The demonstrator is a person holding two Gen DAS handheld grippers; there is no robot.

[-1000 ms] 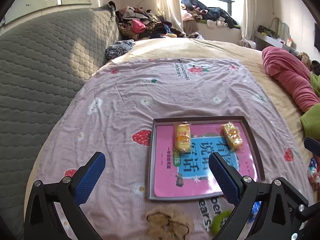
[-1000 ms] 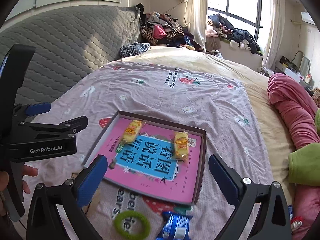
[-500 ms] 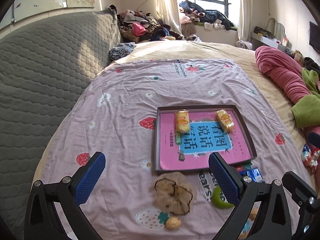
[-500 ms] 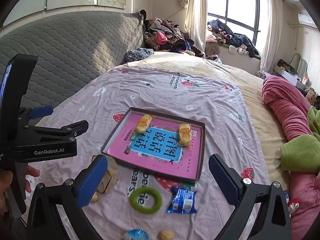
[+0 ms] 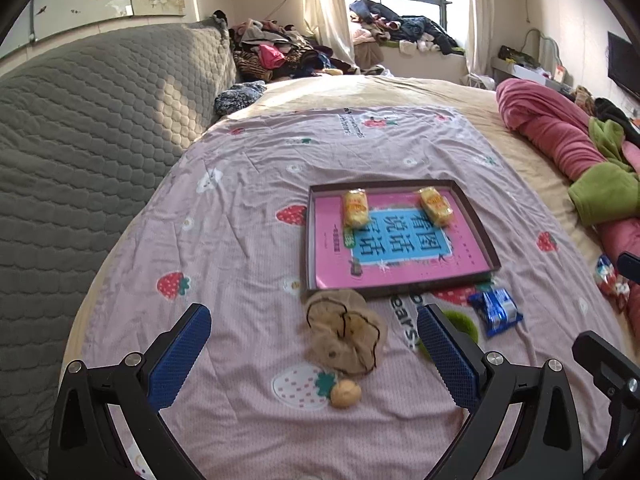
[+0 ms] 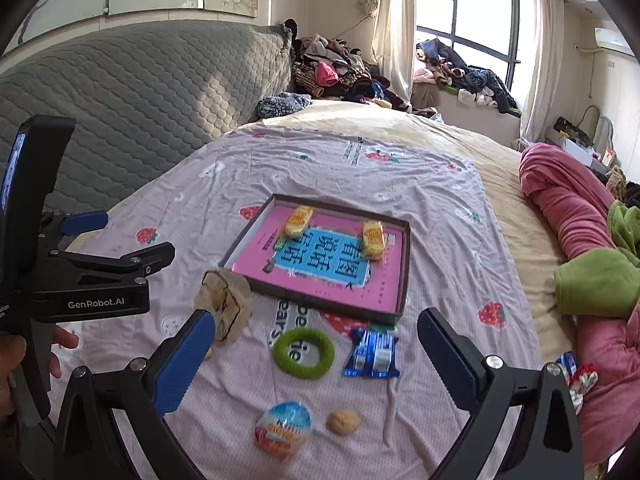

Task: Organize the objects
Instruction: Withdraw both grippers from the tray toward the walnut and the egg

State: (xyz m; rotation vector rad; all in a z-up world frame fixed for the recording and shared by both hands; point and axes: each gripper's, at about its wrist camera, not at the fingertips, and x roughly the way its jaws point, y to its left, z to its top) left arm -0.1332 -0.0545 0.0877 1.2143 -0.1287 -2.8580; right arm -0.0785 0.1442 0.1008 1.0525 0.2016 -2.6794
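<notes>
Fingers of both grippers, left (image 5: 314, 354) and right (image 6: 316, 354), gape empty, now pulled back from the tray (image 6: 404, 276); loose items nearer it await sorting.

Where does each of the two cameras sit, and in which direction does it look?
Left wrist: on the left gripper, above the bed, facing the tray; its own open fingers show.
Right wrist: on the right gripper, facing the same tray; the left gripper and a hand show.
Shared: tray, scrunchie, green ring.
</notes>
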